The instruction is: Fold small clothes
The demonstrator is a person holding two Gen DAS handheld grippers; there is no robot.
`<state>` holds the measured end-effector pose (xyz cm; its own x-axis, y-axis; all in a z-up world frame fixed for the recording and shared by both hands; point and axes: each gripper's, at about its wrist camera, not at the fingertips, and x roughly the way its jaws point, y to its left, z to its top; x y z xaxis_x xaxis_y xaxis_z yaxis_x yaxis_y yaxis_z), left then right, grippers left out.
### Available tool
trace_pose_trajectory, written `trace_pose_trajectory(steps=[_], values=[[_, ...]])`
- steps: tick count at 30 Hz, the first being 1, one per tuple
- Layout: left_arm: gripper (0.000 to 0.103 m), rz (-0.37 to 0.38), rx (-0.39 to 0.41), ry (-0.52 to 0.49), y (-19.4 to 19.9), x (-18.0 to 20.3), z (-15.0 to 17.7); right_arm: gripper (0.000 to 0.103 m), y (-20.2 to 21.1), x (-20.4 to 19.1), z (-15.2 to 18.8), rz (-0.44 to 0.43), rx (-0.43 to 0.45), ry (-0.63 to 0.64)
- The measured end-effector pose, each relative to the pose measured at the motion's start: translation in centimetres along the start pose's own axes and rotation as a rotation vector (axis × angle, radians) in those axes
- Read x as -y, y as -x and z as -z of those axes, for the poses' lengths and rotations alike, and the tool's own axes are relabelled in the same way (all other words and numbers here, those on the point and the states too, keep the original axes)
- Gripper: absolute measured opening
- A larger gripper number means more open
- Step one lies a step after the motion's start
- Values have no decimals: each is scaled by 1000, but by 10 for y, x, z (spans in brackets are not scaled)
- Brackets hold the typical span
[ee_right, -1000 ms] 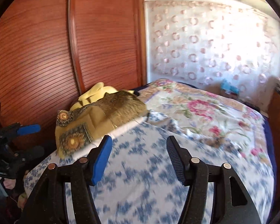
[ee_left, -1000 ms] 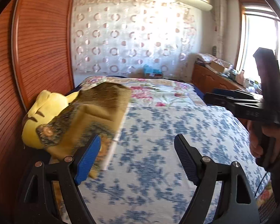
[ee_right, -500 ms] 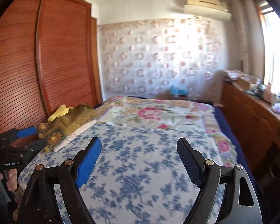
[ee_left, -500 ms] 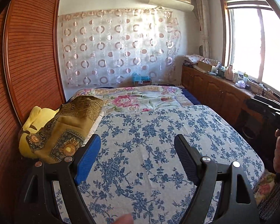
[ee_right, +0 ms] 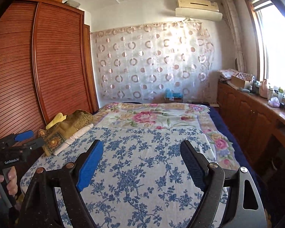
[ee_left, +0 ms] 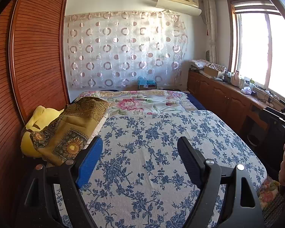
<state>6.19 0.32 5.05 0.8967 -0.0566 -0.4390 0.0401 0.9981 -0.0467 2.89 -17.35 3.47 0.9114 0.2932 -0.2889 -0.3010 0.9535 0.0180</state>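
Observation:
A folded olive-gold garment with sunflower prints lies at the bed's left edge, on a white folded cloth and against a yellow plush toy. In the right wrist view the garment is far to the left. My left gripper hovers open over the blue-flowered sheet, with nothing between its fingers and the garment just left of its blue finger. My right gripper is open and empty too, above the middle of the sheet. The left gripper shows at the left edge, held by a hand.
A pink-flowered quilt covers the far half of the bed. A slatted wooden wardrobe runs along the left. Low wooden cabinets with bottles and boxes stand under the window on the right. A circle-patterned curtain hangs behind.
Both grippers have drawn back from the olive-gold garment, which now lies still at the bed's left edge. The right gripper swung right toward the middle and its jaws widened.

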Motion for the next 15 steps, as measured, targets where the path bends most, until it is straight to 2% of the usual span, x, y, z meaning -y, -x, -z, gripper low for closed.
trace_pose_trajectory(steps=[15], values=[[82,-2,14,6,4,0,0,84,-5,12,1,22,-9,15]])
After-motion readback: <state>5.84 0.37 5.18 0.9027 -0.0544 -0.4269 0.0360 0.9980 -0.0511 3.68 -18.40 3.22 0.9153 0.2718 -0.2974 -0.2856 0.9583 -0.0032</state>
